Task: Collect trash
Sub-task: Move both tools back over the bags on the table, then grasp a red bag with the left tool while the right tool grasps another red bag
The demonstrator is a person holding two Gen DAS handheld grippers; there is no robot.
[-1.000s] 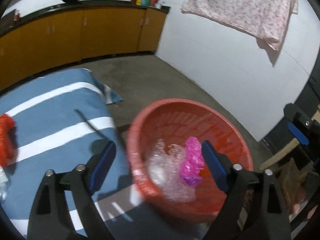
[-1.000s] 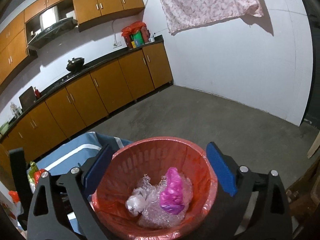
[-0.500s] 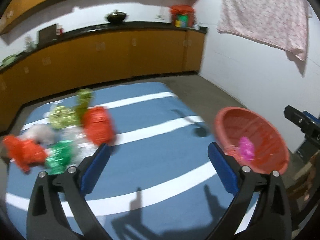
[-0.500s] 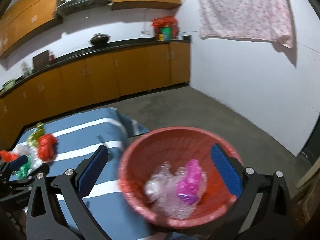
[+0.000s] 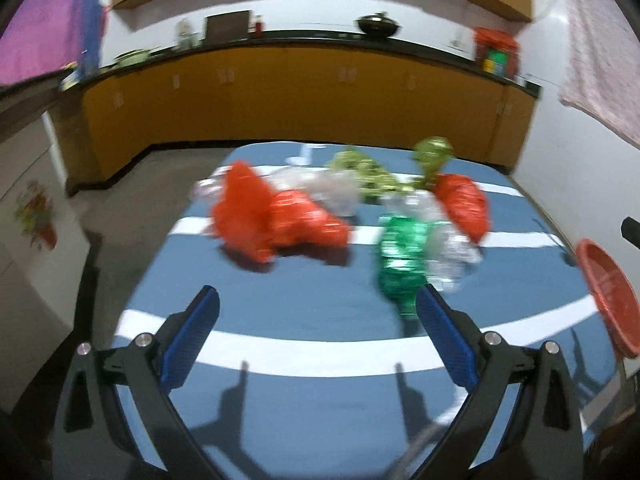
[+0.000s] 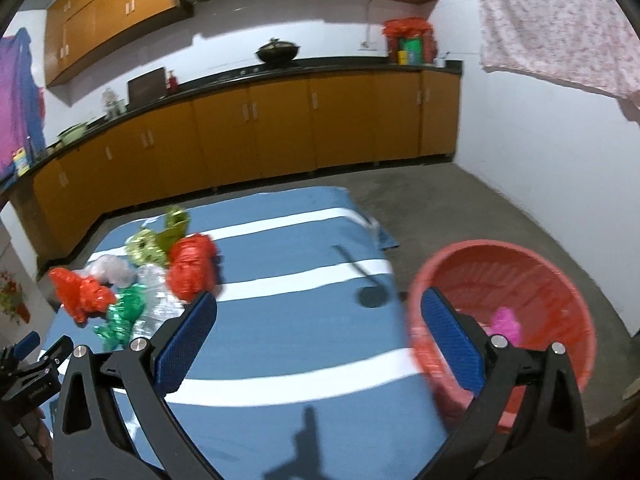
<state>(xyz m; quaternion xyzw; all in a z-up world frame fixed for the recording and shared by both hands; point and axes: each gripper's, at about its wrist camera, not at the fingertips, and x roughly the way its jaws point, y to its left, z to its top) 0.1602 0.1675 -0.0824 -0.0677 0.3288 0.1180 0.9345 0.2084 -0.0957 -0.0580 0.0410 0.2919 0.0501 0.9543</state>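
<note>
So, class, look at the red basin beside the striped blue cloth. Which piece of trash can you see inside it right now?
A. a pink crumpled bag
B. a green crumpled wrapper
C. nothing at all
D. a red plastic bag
A: in the right wrist view a pink crumpled bag lies inside the red basin, while the green wrapper and the red bags are out on the blue cloth.

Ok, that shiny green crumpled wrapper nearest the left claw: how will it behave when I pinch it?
The green wrapper looks like thin crinkled foil, so it is probably very light and will crush rather than resist. Its glossy surface may slip between the pads. It lies against the clear plastic, which might drag along.
</note>
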